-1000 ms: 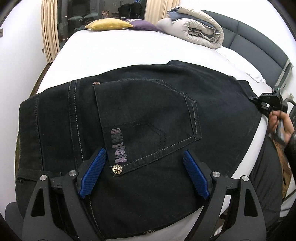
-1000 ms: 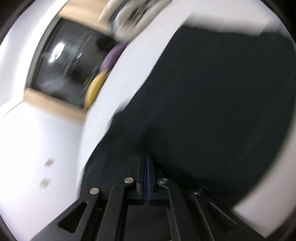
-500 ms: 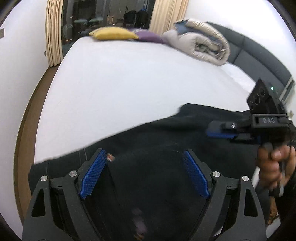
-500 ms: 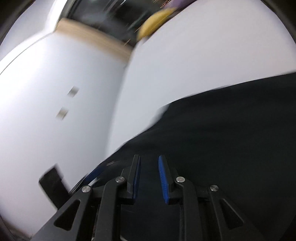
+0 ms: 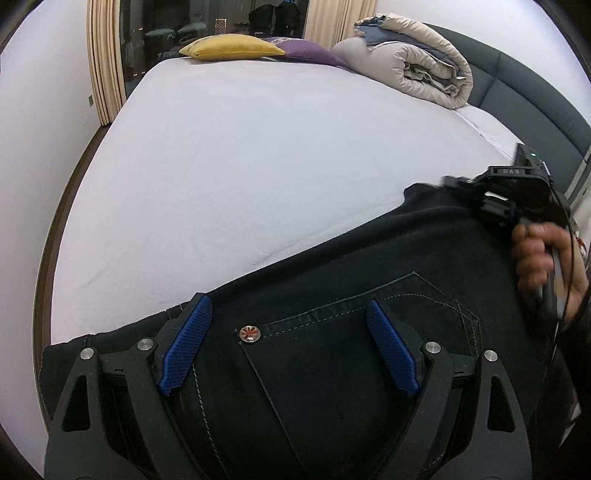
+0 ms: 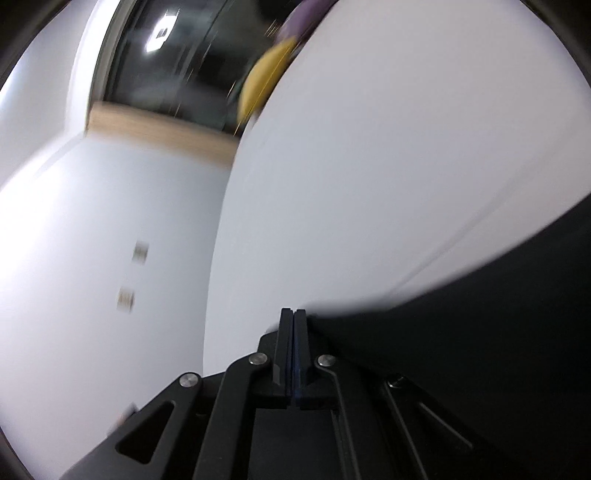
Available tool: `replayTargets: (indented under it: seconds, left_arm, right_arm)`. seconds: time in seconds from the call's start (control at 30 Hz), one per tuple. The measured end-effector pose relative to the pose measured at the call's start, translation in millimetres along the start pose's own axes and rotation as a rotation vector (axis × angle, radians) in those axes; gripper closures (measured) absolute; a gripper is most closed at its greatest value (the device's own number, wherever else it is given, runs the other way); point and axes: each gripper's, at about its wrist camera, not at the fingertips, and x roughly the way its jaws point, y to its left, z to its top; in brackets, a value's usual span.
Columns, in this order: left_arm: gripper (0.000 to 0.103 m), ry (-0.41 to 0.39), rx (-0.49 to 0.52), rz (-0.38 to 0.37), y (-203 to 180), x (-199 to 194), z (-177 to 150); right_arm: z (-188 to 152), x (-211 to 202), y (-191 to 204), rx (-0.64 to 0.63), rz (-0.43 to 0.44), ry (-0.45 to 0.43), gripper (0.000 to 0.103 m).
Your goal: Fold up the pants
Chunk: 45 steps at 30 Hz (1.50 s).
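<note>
Two ribbed blue fingers (image 5: 188,347) of the left gripper (image 5: 290,349) stand wide apart over black denim pants (image 5: 351,295), framing a pale-stitched back pocket (image 5: 369,350) and a round metal rivet (image 5: 250,333). The pants lie on the smooth white bed (image 5: 258,166), near its front edge. The right gripper (image 6: 293,350) shows flat black fingers pressed together; whether cloth is pinched cannot be told through the blur.

Left tool (image 5: 288,347) agape, right tool (image 6: 293,354) closed

White-sheeted bed (image 5: 258,166) with grey headboard (image 5: 535,92), rolled duvet (image 5: 413,70), beige curtains (image 5: 105,62), dark window (image 5: 207,18).
</note>
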Motion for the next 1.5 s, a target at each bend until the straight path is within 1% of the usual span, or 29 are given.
replayTargets:
  seconds: [0.03,0.07,0.17,0.2,0.27,0.3,0.33,0.4,0.47,0.5,0.53,0.6,0.63,0.7,0.77,0.8,0.9,0.97,1.0,1.17,1.2,1.23,1.27,1.3,1.33,1.37,1.4,1.43,1.5]
  left_arm:
    - [0.017,-0.001,0.000,0.002,-0.7,5.2,0.0]
    - [0.017,-0.002,0.000,0.001,-0.4,5.7,0.2]
    - [0.017,-0.005,-0.003,-0.001,-0.8,7.8,-2.1]
    - [0.017,-0.005,-0.002,0.002,-0.1,9.1,-2.2]
    - [0.017,-0.001,0.005,0.015,0.0,10.5,-6.5]
    - [0.017,0.000,0.008,0.021,-3.1,10.3,-7.4]
    - [0.017,0.003,0.012,0.028,-4.6,10.8,-7.5]
    - [0.016,0.005,0.014,0.035,-7.7,10.3,-7.6]
    - [0.016,0.005,0.019,0.044,-10.0,10.3,-7.7]
    - [0.016,0.006,0.021,0.047,-10.9,10.4,-7.7]
    - [0.016,0.005,0.020,0.048,-12.4,10.0,-8.6]
    - [0.016,0.005,0.020,0.054,-15.1,10.5,-9.3]
    - [0.016,0.002,0.019,0.056,-16.7,10.2,-9.2]
    - [0.016,0.001,0.017,0.056,-17.5,10.5,-9.3]
    - [0.015,0.002,0.015,0.057,-18.1,11.5,-9.6]
    - [0.015,0.003,0.015,0.060,-19.0,12.0,-9.2]
    - [0.013,0.011,0.025,0.090,-25.6,11.8,-6.8]
    - [0.008,0.016,0.031,0.121,-34.5,12.0,-4.3]
    - [0.005,0.016,0.027,0.133,-37.8,13.0,-3.7]
    - [0.003,0.016,0.014,0.124,-37.4,17.9,-3.3]
    - [0.003,0.017,0.013,0.121,-36.3,18.4,-3.0]
    - [0.003,0.015,0.010,0.119,-36.3,17.9,-3.0]
    - [0.003,0.012,0.010,0.120,-36.7,17.1,-2.8]
    - [0.003,0.009,0.009,0.123,-37.3,15.6,-2.5]
    - [0.003,0.001,0.001,0.126,-38.4,12.1,-1.8]
    - [0.003,-0.009,-0.011,0.125,-39.5,8.6,-0.8]
    - [0.003,-0.021,-0.026,0.115,-40.7,3.6,0.0]
    - [0.003,-0.036,-0.043,0.095,-43.2,-2.5,0.7]
    - [0.003,-0.065,-0.058,0.047,-50.3,-13.3,1.4]
  right_arm:
    - [-13.5,6.4,10.6,0.023,-0.046,-0.061,0.103]
    - [-0.4,-12.7,1.3,0.057,-0.102,-0.147,0.103]
    - [4.9,-45.3,-4.8,0.168,-0.237,-0.307,0.103]
    - [7.8,-68.5,-4.6,0.185,-0.236,-0.329,0.094]
    - [3.2,-98.4,12.0,0.128,-0.163,-0.293,0.091]
    - [-7.8,-88.3,32.4,0.074,-0.099,-0.226,0.081]
    - [-22.0,-75.5,50.1,0.026,-0.057,-0.158,0.062]
    - [-49.7,-46.1,74.0,-0.059,-0.024,-0.008,0.056]
    - [-65.6,-19.2,70.4,-0.051,0.003,0.066,0.056]
    - [-63.6,-14.5,58.0,-0.020,-0.007,0.067,0.069]
    - [-55.9,-16.2,37.3,0.034,-0.002,0.056,0.102]
    - [-45.9,-23.6,4.1,0.164,0.042,0.022,0.103]
    - [-49.8,-19.5,5.6,0.166,0.053,-0.015,0.103]
    - [-38.7,-42.7,9.9,0.074,-0.083,-0.120,0.103]
    - [-13.7,-63.4,-12.0,0.127,-0.091,-0.192,0.103]
    - [0.4,-89.7,-30.9,0.155,-0.092,-0.209,0.103]
    - [44.5,-143.7,-66.3,0.132,-0.215,-0.289,0.103]
    - [60.6,-155.2,-82.3,0.159,-0.237,-0.318,0.103]
    - [67.7,-189.6,-104.0,0.163,-0.245,-0.334,0.103]
    - [91.5,-215.6,-127.3,0.176,-0.341,-0.409,0.103]
    - [97.3,-246.2,-131.5,0.156,-0.377,-0.405,0.103]
    - [99.0,-237.1,-115.0,0.134,-0.429,-0.412,0.103]
    - [103.3,-257.2,-109.2,0.104,-0.524,-0.448,0.102]
    - [92.9,-301.2,-118.5,0.086,-0.604,-0.494,0.087]
    - [81.1,-326.3,-130.5,0.093,-0.595,-0.518,0.081]
    - [68.5,-327.5,-121.4,0.101,-0.486,-0.515,0.079]
    - [52.3,-358.1,-139.0,0.087,-0.385,-0.485,0.074]
    - [41.4,-349.5,-128.1,0.058,-0.325,-0.445,0.066]
    - [-6.5,-333.0,-115.5,-0.010,-0.229,-0.348,0.057]
